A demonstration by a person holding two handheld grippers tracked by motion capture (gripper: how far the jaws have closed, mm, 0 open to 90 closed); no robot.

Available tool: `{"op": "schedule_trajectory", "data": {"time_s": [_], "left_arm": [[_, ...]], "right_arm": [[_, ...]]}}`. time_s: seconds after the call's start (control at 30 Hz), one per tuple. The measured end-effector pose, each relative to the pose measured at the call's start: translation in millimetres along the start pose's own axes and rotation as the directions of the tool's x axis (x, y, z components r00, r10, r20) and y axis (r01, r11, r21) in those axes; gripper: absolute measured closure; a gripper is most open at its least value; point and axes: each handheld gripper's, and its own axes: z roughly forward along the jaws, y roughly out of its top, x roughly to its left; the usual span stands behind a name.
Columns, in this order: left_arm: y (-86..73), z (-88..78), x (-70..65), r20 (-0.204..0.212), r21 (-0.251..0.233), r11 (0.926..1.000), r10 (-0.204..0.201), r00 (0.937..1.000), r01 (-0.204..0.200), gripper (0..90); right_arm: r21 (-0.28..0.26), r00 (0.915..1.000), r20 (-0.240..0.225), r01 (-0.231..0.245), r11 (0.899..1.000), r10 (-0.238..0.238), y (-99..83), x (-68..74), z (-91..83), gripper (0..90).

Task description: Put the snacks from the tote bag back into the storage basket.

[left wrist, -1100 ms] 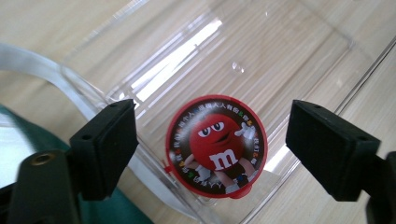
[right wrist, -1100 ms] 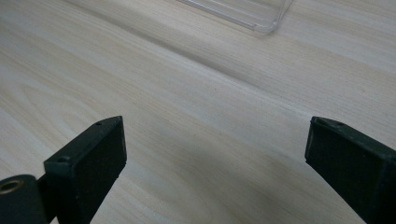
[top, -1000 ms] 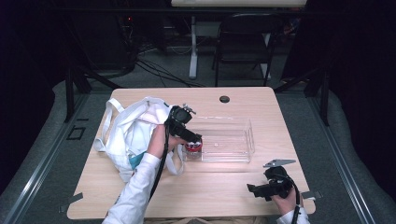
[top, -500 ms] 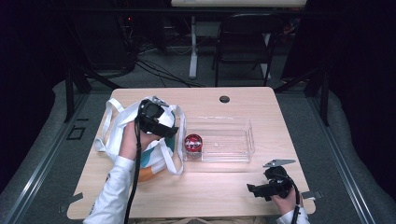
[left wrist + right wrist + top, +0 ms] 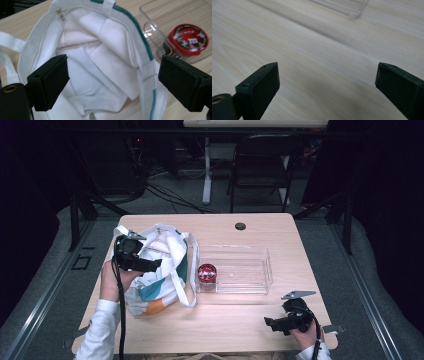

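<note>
Left gripper (image 5: 150,265) wide open over the white bag (image 5: 100,62), right gripper (image 5: 275,324) open and empty low on the table (image 5: 240,320), red tin (image 5: 207,273) in the clear tray (image 5: 260,270); could snag soft cloth and drag the bag.

We take this for a lab: a lone wooden table (image 5: 260,320) amid dark curtains, floor cables (image 5: 165,195), metal rig frames (image 5: 77,205).
</note>
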Motion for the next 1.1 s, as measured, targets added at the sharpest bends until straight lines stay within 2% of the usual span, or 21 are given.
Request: {"op": "schedule_trajectory", "data": {"time_s": [0.17, 0.2, 0.37, 0.4, 0.73, 1.1], "left_arm": [[-14.3, 8.6, 5.1, -0.010, 0.035, 0.9993, -0.015, 0.9998, 0.016, 10.4], [-16.4, 10.0, 5.6, -0.022, 0.033, 0.9992, -0.022, 0.9995, 0.023, 10.4], [-27.4, 17.8, 8.3, -0.004, 0.054, 0.9981, -0.030, 0.9995, 0.030, 10.6], [-29.1, 20.0, 7.8, -0.012, 0.060, 0.9978, -0.028, 0.9995, 0.029, 10.7], [-39.8, 32.6, 12.1, -0.005, 0.076, 0.9962, -0.042, 0.9991, 0.042, 10.6], [-41.9, 37.1, 13.3, -0.004, 0.074, 0.9964, -0.041, 0.9991, 0.041, 9.8]], "right_arm": [[-0.002, 1.0000, 0.000, 0.000, 1.000, 0.000, 0.2, 0.5, -0.2, 5.2], [-0.002, 1.0000, 0.000, 0.001, 1.000, -0.001, 0.3, 0.7, -0.3, 5.2], [-0.005, 1.0000, -0.001, 0.004, 1.000, -0.004, 0.0, 0.6, -1.1, 5.2], [-0.006, 1.0000, -0.002, 0.003, 1.000, -0.003, 0.0, 0.4, -1.2, 5.2], [-0.007, 0.9999, -0.009, 0.005, 1.000, -0.005, 0.5, 0.3, -1.6, 5.2], [-0.003, 0.9999, -0.015, 0.005, 1.000, -0.005, 0.9, -0.2, -0.9, 5.2]]}}
